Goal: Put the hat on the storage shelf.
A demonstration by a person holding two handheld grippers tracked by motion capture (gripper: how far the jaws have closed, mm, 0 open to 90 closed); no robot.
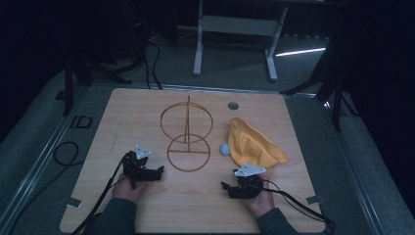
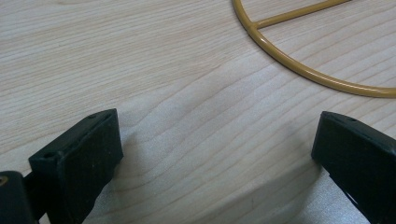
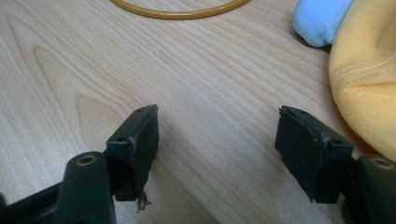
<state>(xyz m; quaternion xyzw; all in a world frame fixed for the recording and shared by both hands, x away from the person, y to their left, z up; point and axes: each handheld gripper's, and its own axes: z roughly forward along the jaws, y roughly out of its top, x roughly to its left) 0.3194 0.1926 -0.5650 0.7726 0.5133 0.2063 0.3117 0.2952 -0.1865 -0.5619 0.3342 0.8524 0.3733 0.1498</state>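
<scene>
The right gripper (image 1: pixel 226 186), jaws spread and empty, should approach the yellow cap (image 1: pixel 253 144) at its one o'clock, pinching the near brim edge; the left gripper (image 1: pixel 159 171) waits, unclenched too

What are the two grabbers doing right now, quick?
Left gripper: open, holding nothing, over bare wood near the yellow wire stand.
Right gripper: open, holding nothing, beside the yellow cap.
</scene>
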